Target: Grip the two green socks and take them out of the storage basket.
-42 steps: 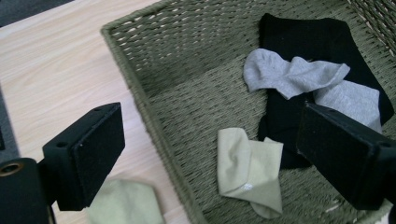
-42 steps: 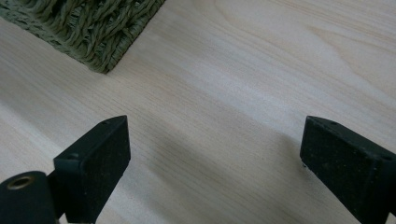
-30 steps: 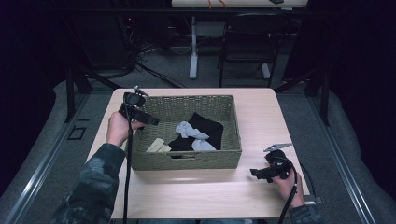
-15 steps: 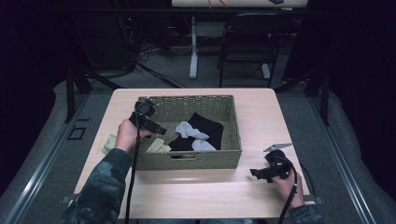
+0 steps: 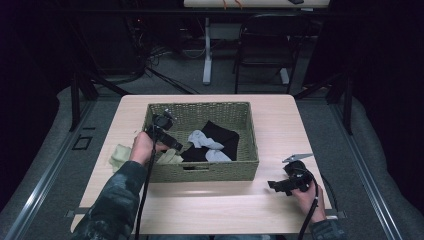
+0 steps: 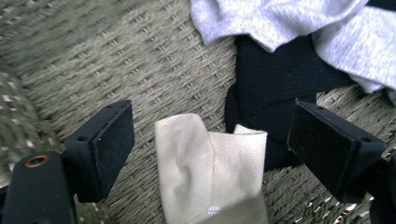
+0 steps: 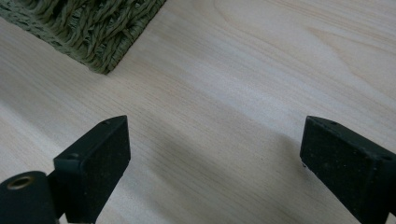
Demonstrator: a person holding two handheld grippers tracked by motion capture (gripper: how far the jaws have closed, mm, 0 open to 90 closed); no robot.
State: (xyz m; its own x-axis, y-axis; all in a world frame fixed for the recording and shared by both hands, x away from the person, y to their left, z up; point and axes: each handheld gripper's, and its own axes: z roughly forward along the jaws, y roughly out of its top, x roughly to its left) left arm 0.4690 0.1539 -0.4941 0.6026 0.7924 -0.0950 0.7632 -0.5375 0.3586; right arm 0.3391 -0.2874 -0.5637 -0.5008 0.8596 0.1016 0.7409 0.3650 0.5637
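Note:
A woven green basket (image 5: 200, 172) stands mid-table and holds a pale yellow-green sock (image 5: 170, 157), a grey sock (image 5: 202, 140) and a black cloth (image 5: 225, 137). My left gripper (image 5: 175, 146) reaches down into the basket's left part. In the left gripper view it (image 6: 212, 122) is open, its jaws have just been closing a little, and the pale sock (image 6: 205, 163) lies between them untouched by the pads. The grey sock (image 6: 289, 28) lies over the black cloth (image 6: 280, 79) beyond. My right gripper (image 5: 274, 186) rests low over the table at the front right, open (image 7: 215, 154) and holding nothing.
Another pale sock (image 5: 119, 155) lies on the wooden table (image 5: 210, 200) just left of the basket. The basket's corner (image 7: 102, 32) is close ahead of the right gripper. Chairs and table legs stand in the dark behind the far edge.
My left hand has come from above the basket's left rim down and inward to the pale sock inside. The right hand has kept still.

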